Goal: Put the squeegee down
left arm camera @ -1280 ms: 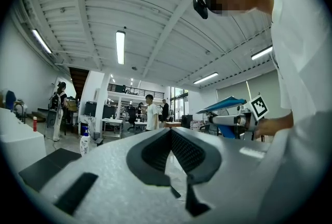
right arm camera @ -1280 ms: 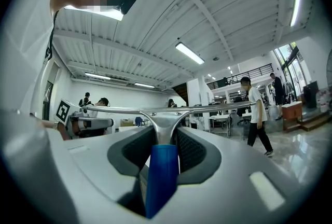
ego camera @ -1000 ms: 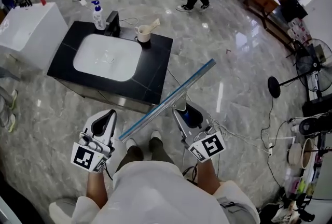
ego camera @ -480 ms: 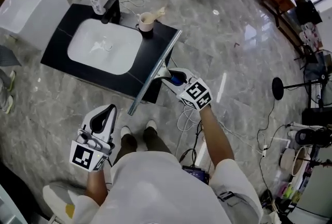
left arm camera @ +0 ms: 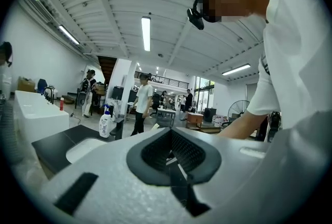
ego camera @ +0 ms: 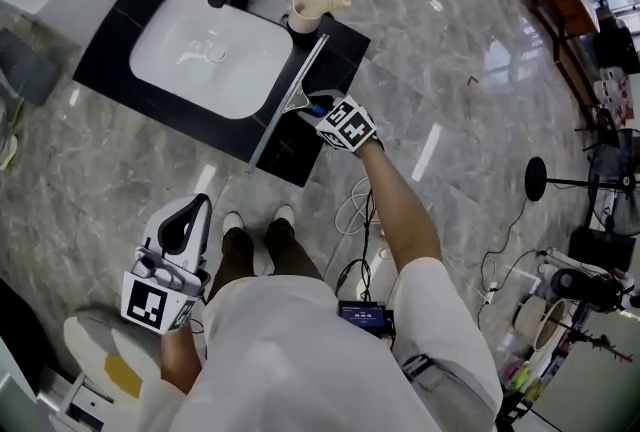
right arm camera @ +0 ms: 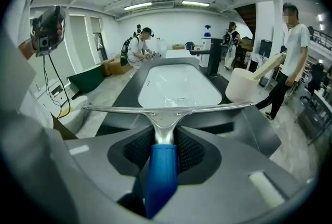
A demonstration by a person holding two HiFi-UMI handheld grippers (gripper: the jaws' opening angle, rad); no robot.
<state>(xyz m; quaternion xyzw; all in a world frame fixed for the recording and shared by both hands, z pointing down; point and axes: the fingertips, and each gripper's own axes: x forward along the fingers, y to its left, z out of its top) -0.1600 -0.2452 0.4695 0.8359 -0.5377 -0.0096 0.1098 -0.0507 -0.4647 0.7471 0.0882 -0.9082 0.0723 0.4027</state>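
Two grippers | right gripper [ego camera: 316, 107] jaws clamp squeegee [ego camera: 290, 98] by handle, blade low over counter [ego camera: 120, 70] right of basin [ego camera: 210, 55], likely for set-down | left gripper [ego camera: 192, 210] jaws together, empty, parked near.

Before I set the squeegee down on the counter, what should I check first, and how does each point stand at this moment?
1. Grip: right gripper is shut on the blue handle of the squeegee: ok.
2. Landing place: bare black counter, right of the sink, lies under the blade: ok.
3. Blade resting on the counter: cannot tell.
4. Room from the cup at the blade's far end: very close, cannot tell.
5. Left gripper out of the way at the person's side, nothing in it: ok.
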